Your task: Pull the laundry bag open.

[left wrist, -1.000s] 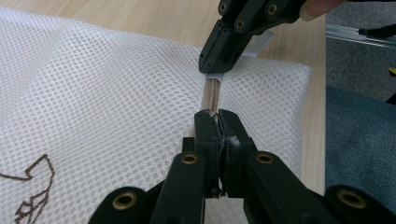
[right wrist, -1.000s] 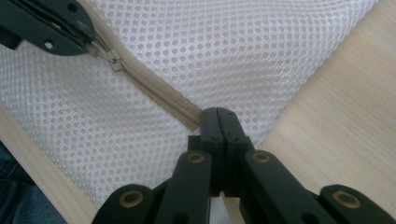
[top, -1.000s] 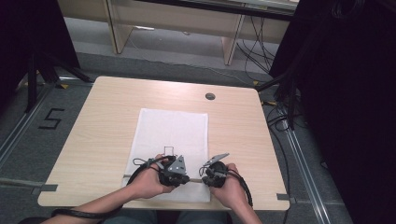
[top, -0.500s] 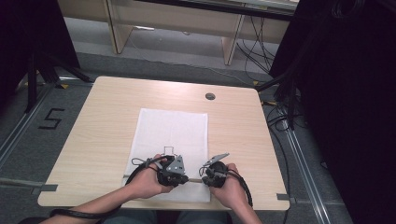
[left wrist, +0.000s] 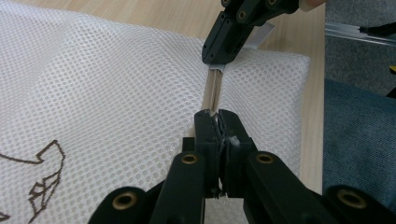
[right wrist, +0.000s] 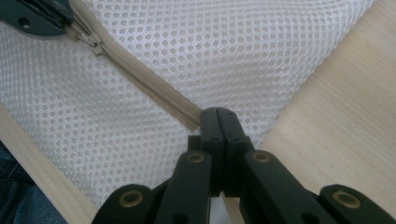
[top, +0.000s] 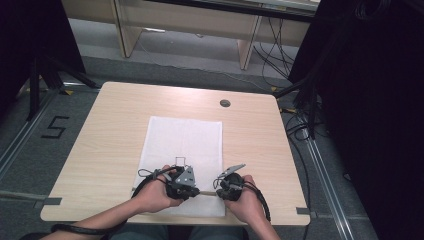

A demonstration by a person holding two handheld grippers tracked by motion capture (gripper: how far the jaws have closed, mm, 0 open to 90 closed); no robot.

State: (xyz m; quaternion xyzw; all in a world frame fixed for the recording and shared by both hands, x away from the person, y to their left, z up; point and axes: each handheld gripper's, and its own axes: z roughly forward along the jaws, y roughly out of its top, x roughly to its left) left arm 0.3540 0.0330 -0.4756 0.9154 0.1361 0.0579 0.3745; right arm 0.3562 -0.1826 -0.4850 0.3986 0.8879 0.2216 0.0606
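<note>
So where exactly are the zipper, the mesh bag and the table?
zipper (right wrist: 154,88), right gripper view, middle of the beige teeth.
mesh bag (top: 185,137), high view, bare white middle.
table (top: 110,130), high view, bare wood left of the bag.

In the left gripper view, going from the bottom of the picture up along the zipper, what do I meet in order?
Left gripper, shut on the zipper's near end → bare stretch of beige zipper between the halves of the white mesh bag → right gripper, shut on the zipper's far end → wooden table.
</note>
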